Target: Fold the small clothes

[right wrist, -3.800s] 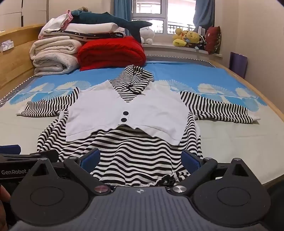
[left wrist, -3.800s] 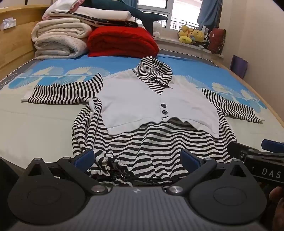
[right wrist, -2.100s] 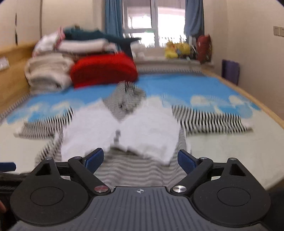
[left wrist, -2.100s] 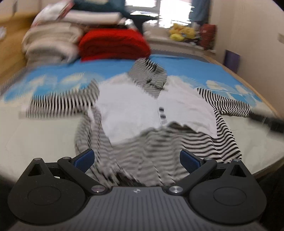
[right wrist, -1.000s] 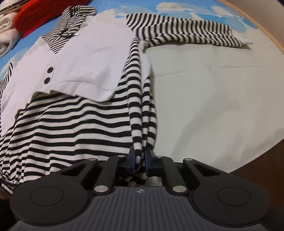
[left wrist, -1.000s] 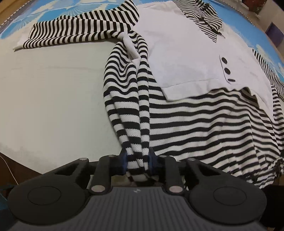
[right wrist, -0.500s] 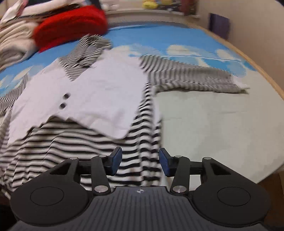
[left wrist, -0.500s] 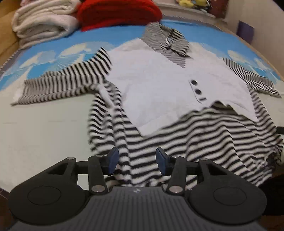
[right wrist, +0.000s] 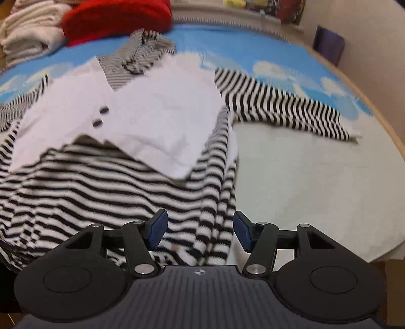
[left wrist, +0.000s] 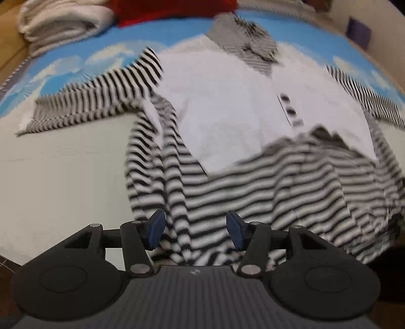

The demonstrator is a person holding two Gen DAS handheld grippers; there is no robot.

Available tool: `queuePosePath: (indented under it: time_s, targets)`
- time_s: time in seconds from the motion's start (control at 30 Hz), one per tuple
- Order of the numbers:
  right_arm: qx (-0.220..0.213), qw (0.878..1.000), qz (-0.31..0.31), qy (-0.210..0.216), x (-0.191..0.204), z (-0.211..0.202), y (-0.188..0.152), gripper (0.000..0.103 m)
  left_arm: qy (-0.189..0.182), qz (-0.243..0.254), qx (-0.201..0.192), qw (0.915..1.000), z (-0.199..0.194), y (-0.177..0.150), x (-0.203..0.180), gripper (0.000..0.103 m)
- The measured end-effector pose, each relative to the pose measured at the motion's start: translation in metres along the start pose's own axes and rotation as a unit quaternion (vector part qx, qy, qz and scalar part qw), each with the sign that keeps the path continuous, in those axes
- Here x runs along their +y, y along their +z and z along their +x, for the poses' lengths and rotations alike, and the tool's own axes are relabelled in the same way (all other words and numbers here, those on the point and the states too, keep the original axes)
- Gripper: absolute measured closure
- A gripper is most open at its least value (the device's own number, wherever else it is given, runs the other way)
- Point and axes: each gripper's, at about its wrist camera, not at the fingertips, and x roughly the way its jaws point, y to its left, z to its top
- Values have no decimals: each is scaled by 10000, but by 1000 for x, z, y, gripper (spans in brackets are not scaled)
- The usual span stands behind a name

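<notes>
While both sets of jaws are standing apart and gripping nothing, the left gripper (left wrist: pixel 195 229) and right gripper (right wrist: pixel 200 231) are hovering over the striped dress's (left wrist: pixel 265 182) near hem, spread across the bed (right wrist: pixel 316 182).

The right gripper (right wrist: pixel 200 231) hangs with fingers (right wrist: pixel 157 229) parted over the near hem of a striped dress (right wrist: pixel 106 182), which lies spread on the bed (right wrist: pixel 303 182). One sleeve (right wrist: pixel 286 111) reaches toward the bed's right edge; a red blanket (right wrist: pixel 116 17) sits at the far edge.
</notes>
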Motion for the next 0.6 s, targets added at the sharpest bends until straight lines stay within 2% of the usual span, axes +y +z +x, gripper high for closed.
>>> queuePosePath:
  time_s: [0.1, 0.2, 0.33, 0.47, 0.6]
  targets:
    - [-351, 9994, 32, -4, 1, -12, 3, 44, 113, -90, -372, 9992, -14, 3, 3, 43]
    - [-616, 9978, 150, 190, 0, -21, 5, 44, 155, 4, -672, 9976, -31, 7, -2, 42]
    - [-904, 9946, 386, 331, -2, -30, 11, 42, -71, 128, -946, 9954, -58, 28, -9, 42]
    - [-988, 9916, 729, 413, -1, -29, 18, 42, 32, 159, -1553, 9877, -71, 55, -3, 35]
    - [-931, 9928, 721, 239, 8, -24, 21, 42, 136, -101, -1793, 9836, -58, 81, 19, 35]
